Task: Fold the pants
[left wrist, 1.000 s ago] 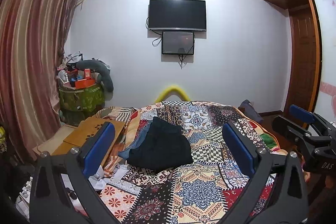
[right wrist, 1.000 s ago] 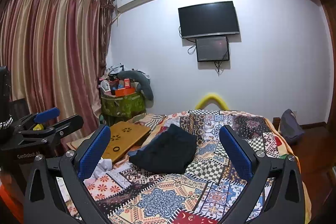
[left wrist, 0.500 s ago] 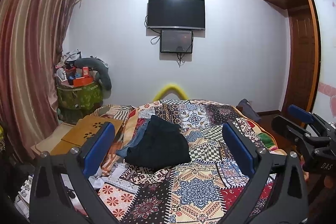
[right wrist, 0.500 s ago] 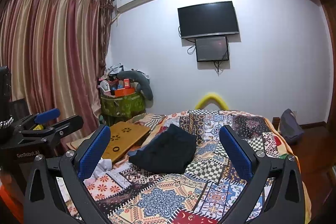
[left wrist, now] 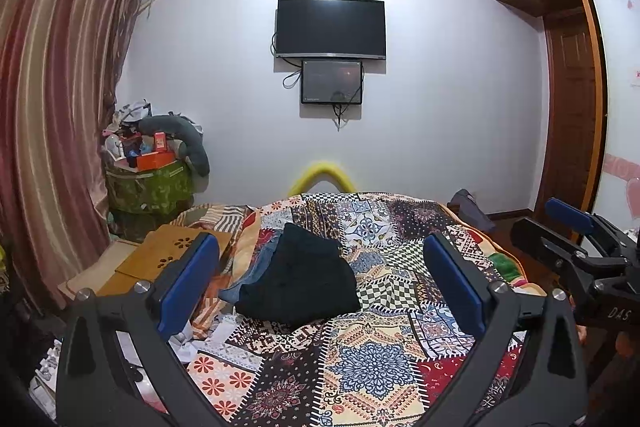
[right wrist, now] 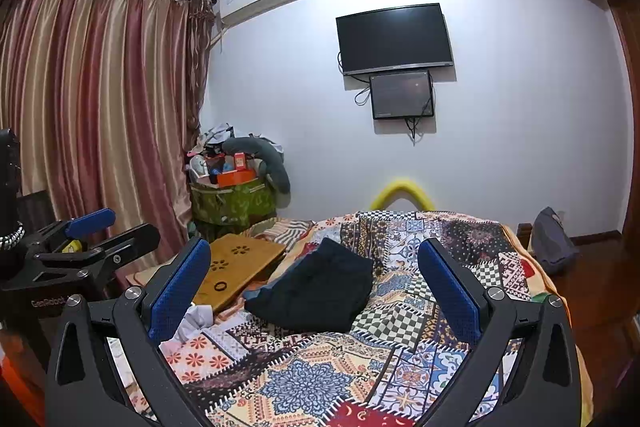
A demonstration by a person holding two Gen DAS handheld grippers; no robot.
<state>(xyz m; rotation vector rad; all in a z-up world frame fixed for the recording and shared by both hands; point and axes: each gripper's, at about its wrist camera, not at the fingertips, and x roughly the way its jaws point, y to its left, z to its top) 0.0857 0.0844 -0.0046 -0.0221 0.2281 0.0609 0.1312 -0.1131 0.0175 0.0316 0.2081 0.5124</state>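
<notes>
Left wrist view: one dark pants [left wrist: 300, 277] bundle, compactly heaped on my bed [left wrist: 400, 359], blue garment [left wrist: 256, 267] beside it; fold either finished or not begun, I cannot tell. Left hand-held gripper [left wrist: 320, 287] jaws apart, empty.

Right wrist view: same pants [right wrist: 320, 291], one; right hand-held gripper [right wrist: 316, 291] apart, empty, well short.

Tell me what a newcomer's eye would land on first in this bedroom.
First, the bright multicoloured patchwork quilt covering the bed, with a dark, loosely folded pair of black pants lying on its left-middle part. Next, the black flat-screen television mounted on the pale far wall. Both the left gripper and right gripper frame the pants, jaws wide apart and empty.
</notes>
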